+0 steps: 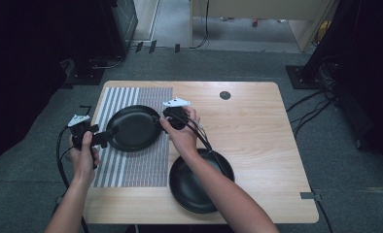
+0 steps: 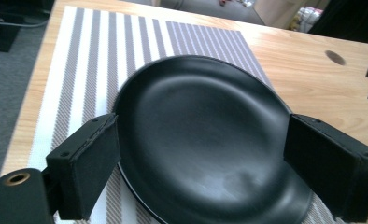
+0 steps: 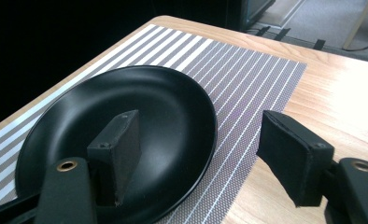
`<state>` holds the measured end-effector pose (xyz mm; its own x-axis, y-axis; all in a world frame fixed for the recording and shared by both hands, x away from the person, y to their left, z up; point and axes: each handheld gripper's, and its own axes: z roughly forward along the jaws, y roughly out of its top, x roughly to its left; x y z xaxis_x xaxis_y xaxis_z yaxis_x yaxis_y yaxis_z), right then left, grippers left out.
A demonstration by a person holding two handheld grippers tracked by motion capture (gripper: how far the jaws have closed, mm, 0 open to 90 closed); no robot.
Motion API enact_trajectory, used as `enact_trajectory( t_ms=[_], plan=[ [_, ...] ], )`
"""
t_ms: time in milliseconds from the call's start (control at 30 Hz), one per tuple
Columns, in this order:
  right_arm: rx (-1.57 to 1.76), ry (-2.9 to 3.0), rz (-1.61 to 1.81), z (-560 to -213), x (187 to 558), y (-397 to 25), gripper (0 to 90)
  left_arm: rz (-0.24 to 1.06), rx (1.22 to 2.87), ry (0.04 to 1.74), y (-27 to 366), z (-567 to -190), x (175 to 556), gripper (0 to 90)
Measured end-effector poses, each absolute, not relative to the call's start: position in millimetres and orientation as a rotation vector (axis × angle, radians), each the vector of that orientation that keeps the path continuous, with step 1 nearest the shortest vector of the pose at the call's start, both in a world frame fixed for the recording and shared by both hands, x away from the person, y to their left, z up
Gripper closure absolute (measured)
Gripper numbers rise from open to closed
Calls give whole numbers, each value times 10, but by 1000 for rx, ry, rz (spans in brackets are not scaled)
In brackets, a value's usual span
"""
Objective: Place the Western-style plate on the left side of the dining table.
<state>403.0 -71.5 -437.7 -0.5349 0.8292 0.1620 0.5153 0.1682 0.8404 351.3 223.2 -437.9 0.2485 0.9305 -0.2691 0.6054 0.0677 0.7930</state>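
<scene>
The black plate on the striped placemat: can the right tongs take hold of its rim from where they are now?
Probably yes. The right tongs are open astride the near rim of the black plate, one jaw over its inside, one outside, nothing between.

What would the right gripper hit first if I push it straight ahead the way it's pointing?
Likely the black plate on the striped placemat: the right gripper is open, its jaws astride the plate's near rim. Depth is unclear.
</scene>
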Motion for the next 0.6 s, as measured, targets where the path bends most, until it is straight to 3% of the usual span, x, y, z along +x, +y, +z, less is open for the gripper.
enact_trajectory(
  t_ms=[600],
  plan=[
    [1273,2098,1329,-4257,3741,-1112,286,481,1661,1412,2124,-4294,3204,94]
  ],
)
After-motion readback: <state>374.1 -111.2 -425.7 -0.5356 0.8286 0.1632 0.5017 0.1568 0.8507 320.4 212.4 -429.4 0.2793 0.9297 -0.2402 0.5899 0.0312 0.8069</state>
